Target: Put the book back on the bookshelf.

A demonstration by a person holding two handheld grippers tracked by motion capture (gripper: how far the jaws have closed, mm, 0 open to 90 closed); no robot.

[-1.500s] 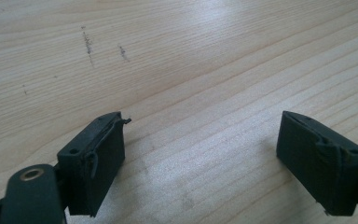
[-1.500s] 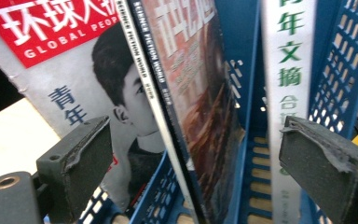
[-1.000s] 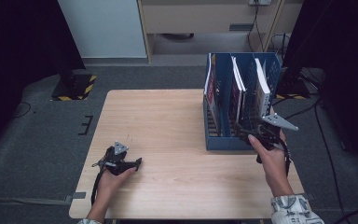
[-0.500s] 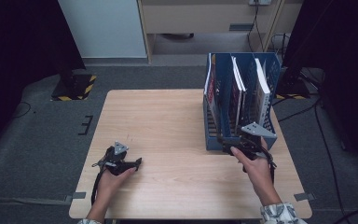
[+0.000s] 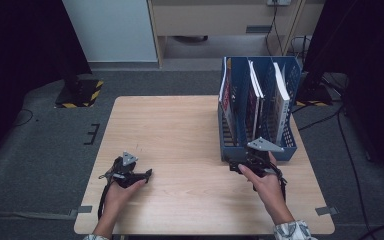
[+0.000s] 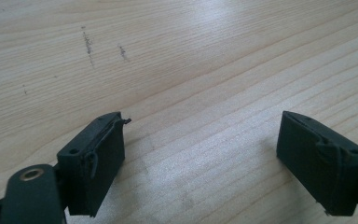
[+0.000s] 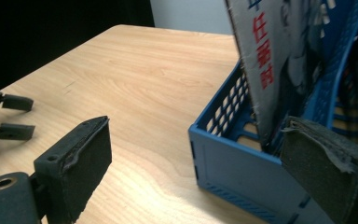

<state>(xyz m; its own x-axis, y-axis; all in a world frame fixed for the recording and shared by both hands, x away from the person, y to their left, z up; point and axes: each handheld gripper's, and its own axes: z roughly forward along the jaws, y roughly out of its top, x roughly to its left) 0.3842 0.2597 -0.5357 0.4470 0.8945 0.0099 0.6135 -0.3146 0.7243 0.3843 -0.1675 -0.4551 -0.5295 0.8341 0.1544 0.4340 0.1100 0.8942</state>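
A pale wooden table (image 5: 180, 145) stands on a grey carpet floor, with dark space to both sides and a light cabinet behind. On the right part of the table stands a blue file rack (image 5: 258, 107) with 3 compartments, and there are magazines or thin books standing upright in it.

The right gripper (image 5: 252, 162) is just in front of the near end of the rack, and its jaws are spread wide with nothing between them. In the right gripper view the near wall of the rack (image 7: 233, 172) is between the jaws, and a magazine with red characters on the cover (image 7: 279, 60) leans in the compartment behind this wall. The left gripper (image 5: 130, 175) rests low on the table at the near left, well apart from the rack, with jaws also apart and empty over bare wood (image 6: 191, 70).

I judge that the work is about this magazine. It looks thin and light, and it will bend easily, so a grasp at 1 corner could let it flop or crease. The glossy cover may be slippery for the pads. It seems better to take it by the near vertical edge or near the spine, above the rack wall, and to pull it straight up and out. The rack is perforated plastic, stiff but probably light, so it could slide if the magazine catches on it.
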